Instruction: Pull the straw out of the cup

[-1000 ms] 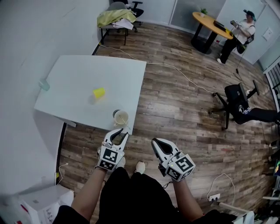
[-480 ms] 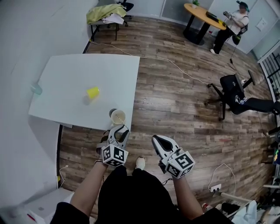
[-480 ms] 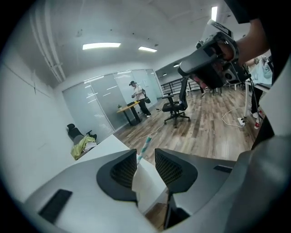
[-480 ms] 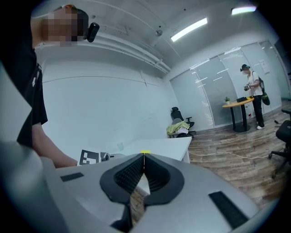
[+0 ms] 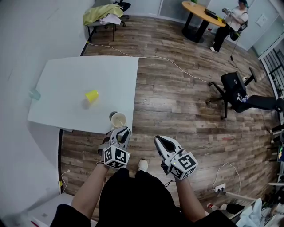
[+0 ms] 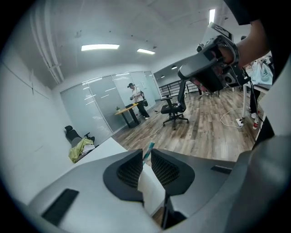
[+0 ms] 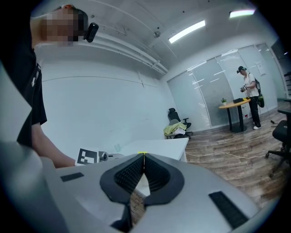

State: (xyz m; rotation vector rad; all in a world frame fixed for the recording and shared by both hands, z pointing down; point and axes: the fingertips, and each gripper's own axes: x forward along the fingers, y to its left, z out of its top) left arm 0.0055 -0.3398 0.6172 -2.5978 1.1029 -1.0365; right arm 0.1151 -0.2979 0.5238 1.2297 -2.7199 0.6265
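A cream cup (image 5: 118, 119) stands at the front right corner of the white table (image 5: 66, 80). My left gripper (image 5: 122, 130) hovers just in front of the cup, turned on its side. In the left gripper view a teal-and-white straw (image 6: 148, 148) shows in the narrow gap between the jaws of the left gripper (image 6: 146, 153). These jaws are closing and the pads do not visibly press on the straw. My right gripper (image 5: 159, 141) hangs over the floor to the right of the cup. In its own view the right gripper (image 7: 143, 157) is shut with nothing in it.
A yellow cup (image 5: 92, 95) lies mid-table and a clear cup (image 5: 33, 94) sits at the table's left edge. A white cable (image 5: 177, 66) runs across the wooden floor. A black office chair (image 5: 234, 91) stands at right. A person (image 5: 228, 17) stands by a round table (image 5: 205, 12).
My left gripper has rolled onto its side and come slightly closer to the cup, and its jaws have narrowed. The right gripper has stayed in place.
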